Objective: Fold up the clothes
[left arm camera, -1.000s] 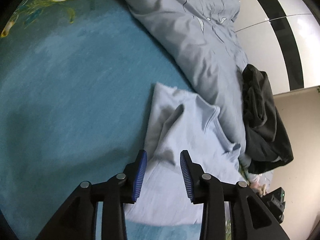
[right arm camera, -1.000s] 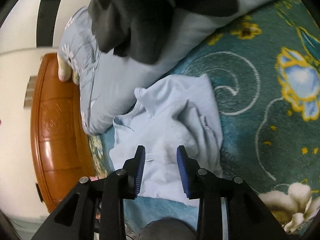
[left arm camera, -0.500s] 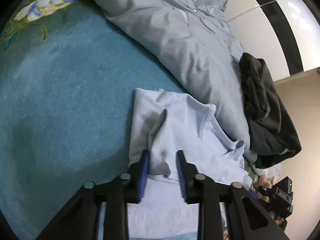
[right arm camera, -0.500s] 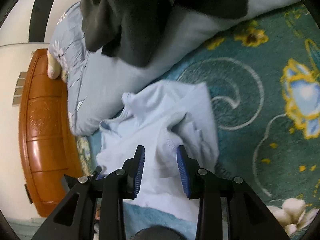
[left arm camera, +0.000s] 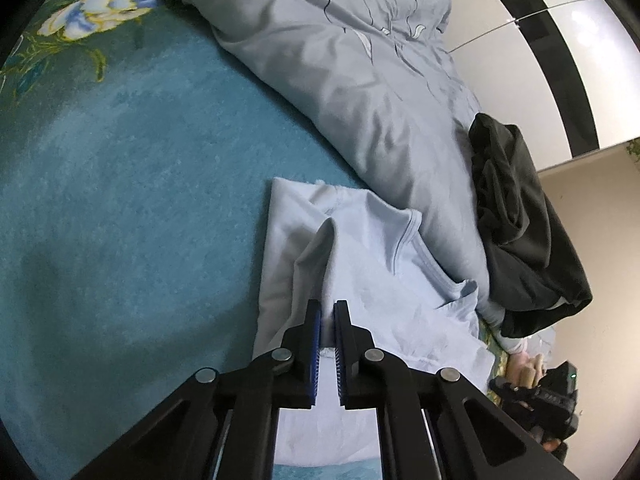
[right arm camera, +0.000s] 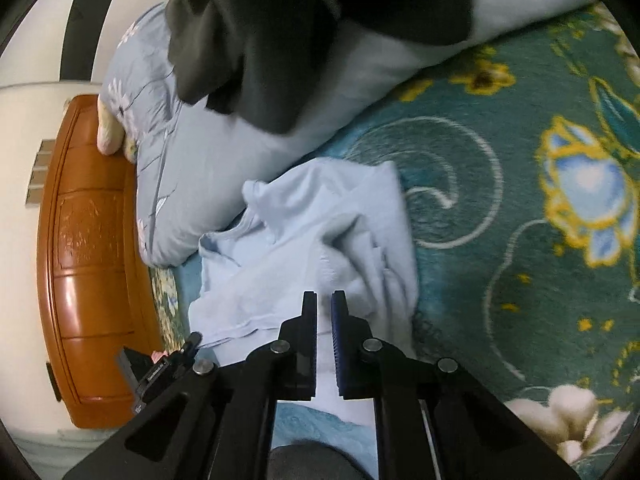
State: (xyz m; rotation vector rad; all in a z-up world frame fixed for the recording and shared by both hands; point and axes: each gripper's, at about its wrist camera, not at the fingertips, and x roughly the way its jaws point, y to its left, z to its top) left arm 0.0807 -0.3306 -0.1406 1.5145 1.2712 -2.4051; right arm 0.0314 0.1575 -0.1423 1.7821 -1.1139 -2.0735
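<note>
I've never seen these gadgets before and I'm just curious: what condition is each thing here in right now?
Left tool: shut on a raised fold of the light blue shirt.
Right tool: shut on the same shirt.
Light blue shirt: crumpled, partly folded, lying on the teal blanket.
Black garment: heaped, unfolded, on the grey duvet.
Grey duvet: rumpled.

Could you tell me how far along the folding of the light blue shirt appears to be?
Early. The light blue shirt lies rumpled on the teal blanket, no neat fold visible. Left gripper and right gripper each pinch its fabric. The black garment sits unfolded.
</note>
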